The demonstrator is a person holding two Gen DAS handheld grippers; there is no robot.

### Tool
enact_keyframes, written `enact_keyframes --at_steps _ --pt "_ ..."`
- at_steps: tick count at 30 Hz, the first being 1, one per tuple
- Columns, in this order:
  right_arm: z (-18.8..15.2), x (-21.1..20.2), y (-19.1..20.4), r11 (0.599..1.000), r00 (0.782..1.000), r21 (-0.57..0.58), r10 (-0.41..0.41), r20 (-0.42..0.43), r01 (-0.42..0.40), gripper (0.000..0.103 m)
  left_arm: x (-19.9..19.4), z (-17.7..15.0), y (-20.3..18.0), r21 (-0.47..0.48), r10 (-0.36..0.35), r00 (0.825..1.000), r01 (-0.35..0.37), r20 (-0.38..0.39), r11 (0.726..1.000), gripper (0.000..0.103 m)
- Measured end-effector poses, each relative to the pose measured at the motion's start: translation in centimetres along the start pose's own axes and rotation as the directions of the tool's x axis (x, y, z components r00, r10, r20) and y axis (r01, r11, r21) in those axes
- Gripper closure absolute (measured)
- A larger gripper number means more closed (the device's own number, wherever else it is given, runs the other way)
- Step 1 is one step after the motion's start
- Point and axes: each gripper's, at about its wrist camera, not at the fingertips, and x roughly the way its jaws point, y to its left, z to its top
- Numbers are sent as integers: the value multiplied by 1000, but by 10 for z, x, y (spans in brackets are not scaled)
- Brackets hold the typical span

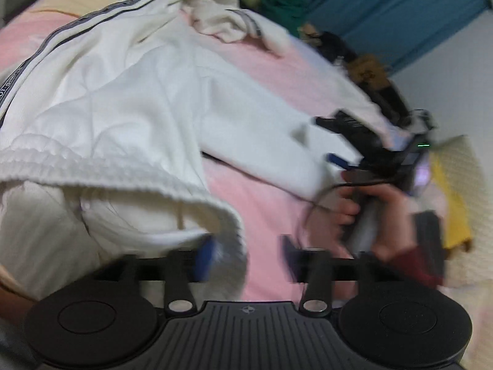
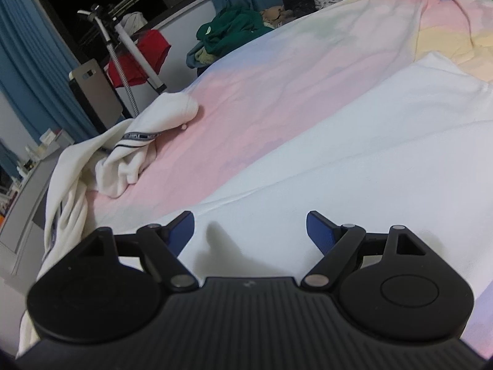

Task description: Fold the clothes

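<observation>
A white garment (image 1: 129, 98) with a grey striped band lies spread across the pink bed sheet (image 1: 265, 71), its ribbed hem bunched nearest the left gripper (image 1: 246, 256). That gripper's jaws stand apart, one blue pad (image 1: 205, 257) touching the hem; the view is blurred. On the garment's far side, the right gripper (image 2: 250, 231) hovers just above the white cloth, jaws spread wide and empty, held by a hand (image 1: 369, 212) in a dark red sleeve (image 1: 413, 265).

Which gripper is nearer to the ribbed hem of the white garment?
Left. The left gripper is right at the ribbed hem, one blue pad against its edge. The right gripper is over the far end of the white garment, away from the hem.
</observation>
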Motion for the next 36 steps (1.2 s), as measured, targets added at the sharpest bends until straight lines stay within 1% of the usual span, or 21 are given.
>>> enact_keyframes --at_steps 4,6,8,9,11,13,15,17,21,22,24,25,26,27,28,29,30,32,33,35,36 --pt "-1 5 1 1000 1000 -14 -17 -7 17 21 -53 10 35 -156 -15 994 31 106 987 15" --pt "-2 6 1 1000 1000 -18 -25 -12 25 21 -80 15 54 -236 -12 987 51 162 970 9" --pt "-2 7 3 999 999 -26 -33 -12 33 21 -107 20 73 -313 -5 976 74 218 947 9" --pt "-2 7 3 999 999 -29 -36 -10 36 21 -114 24 88 -370 16 973 72 229 926 9" --pt "-3 7 4 999 999 -34 -42 -7 42 21 -122 30 120 -500 80 972 44 223 865 9" --pt "-3 7 5 998 999 -41 -53 -5 52 21 -118 30 147 -615 116 978 15 172 788 9" --pt "-3 8 6 997 998 -46 -63 -3 63 21 -104 31 167 -693 104 988 7 118 721 10" --pt "-3 9 5 996 997 -45 -71 -3 71 22 -93 35 175 -728 59 990 52 127 683 12" --pt "-4 11 4 996 997 -40 -78 -8 78 22 -77 43 163 -732 26 985 108 169 672 12" --pt "-4 11 4 996 997 -40 -79 -9 78 22 -70 45 161 -736 26 982 122 186 666 13" --pt "-4 12 4 996 997 -39 -77 -9 77 22 -61 48 168 -766 79 977 104 198 634 19" --pt "-4 12 3 996 997 -36 -76 -9 76 22 -57 50 173 -783 109 973 93 201 616 33" --pt "-4 12 2 997 997 -35 -76 -10 75 22 -52 51 177 -798 139 969 82 204 597 39" --pt "-4 13 1 997 997 -33 -76 -9 76 22 -50 54 181 -808 179 962 65 207 585 49" --pt "-4 13 0 997 997 -31 -77 -8 77 22 -50 58 182 -809 221 952 41 209 586 68" --pt "-4 13 0 996 997 -28 -79 -6 79 22 -50 62 182 -807 263 942 16 211 590 77" --pt "-3 13 -1 996 997 -26 -80 -4 80 22 -54 68 181 -796 293 932 -8 213 606 90" --pt "-3 13 -2 996 997 -22 -84 -1 84 22 -64 82 176 -765 344 913 -57 220 642 91" --pt "-2 13 -3 996 996 -19 -85 1 85 22 -73 91 173 -745 372 896 -75 241 663 92" --pt "-2 13 -4 996 996 -15 -88 4 88 22 -93 111 167 -702 427 854 -108 297 704 94" --pt "-1 13 -4 996 996 -13 -90 6 90 22 -104 122 165 -682 453 827 -120 333 721 95"
